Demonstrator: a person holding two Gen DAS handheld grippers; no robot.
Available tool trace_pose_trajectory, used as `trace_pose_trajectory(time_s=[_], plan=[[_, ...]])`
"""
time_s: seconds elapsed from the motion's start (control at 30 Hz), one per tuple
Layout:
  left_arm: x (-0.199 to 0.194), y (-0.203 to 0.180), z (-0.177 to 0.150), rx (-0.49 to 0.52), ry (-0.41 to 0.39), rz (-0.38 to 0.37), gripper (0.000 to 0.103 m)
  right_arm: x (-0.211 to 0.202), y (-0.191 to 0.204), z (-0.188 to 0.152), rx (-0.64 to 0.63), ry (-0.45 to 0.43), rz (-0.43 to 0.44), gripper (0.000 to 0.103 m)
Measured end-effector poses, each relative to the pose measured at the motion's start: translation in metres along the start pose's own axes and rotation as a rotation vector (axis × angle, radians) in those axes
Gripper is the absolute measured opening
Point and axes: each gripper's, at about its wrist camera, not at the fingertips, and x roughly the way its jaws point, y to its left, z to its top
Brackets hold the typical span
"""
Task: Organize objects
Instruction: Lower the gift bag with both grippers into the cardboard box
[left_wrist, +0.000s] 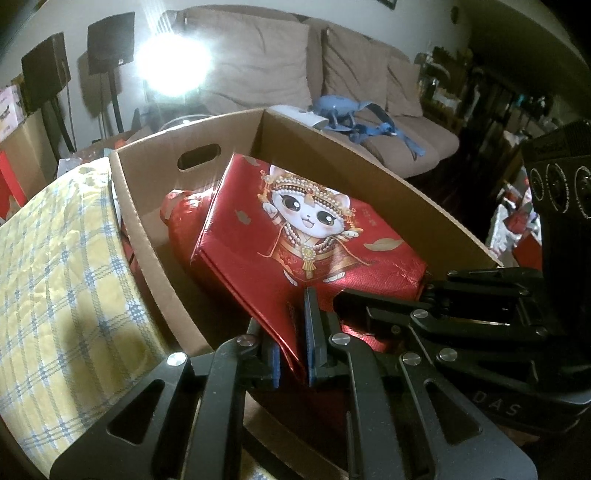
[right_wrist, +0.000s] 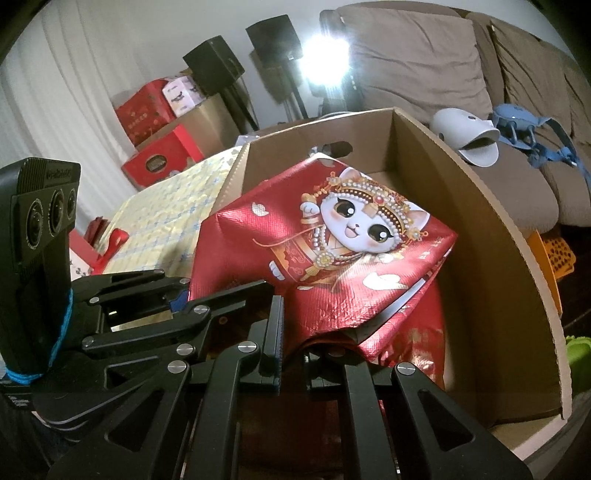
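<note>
Red cat bag (left_wrist: 314, 229) sits tilted inside the cardboard box (left_wrist: 147, 206), its near edge raised above the box's near side. Left tool (left_wrist: 293, 354) and right tool (right_wrist: 291, 343) are both clamped tight on that edge. I'd lower both together, level, then let go once it lies flat in the box.

Both grippers point steeply down, side by side and close together. The left gripper (left_wrist: 293, 347) has its jaws closed on the near edge of the red bag (left_wrist: 314, 236), blue pads (left_wrist: 313, 339) pressing the foil. The right gripper (right_wrist: 291, 347), just beside it, is clamped on the same edge, its right finger hidden under the foil
</note>
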Motion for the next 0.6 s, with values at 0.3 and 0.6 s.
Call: trace_pose_trajectory(time_s=[0.3, 0.6], plan=[[0.0008, -0.0007, -0.0015, -0.01, 0.004, -0.001, 0.009, 0.0015, -0.0022, -0.001, 0.007, 0.003, 0.003, 0.007], [-0.0001, 0.002, -0.0008, -0.023, 0.011, 0.0, 0.017, 0.0013, -0.0031, -0.0016, 0.008, -0.004, -0.005, 0.009]])
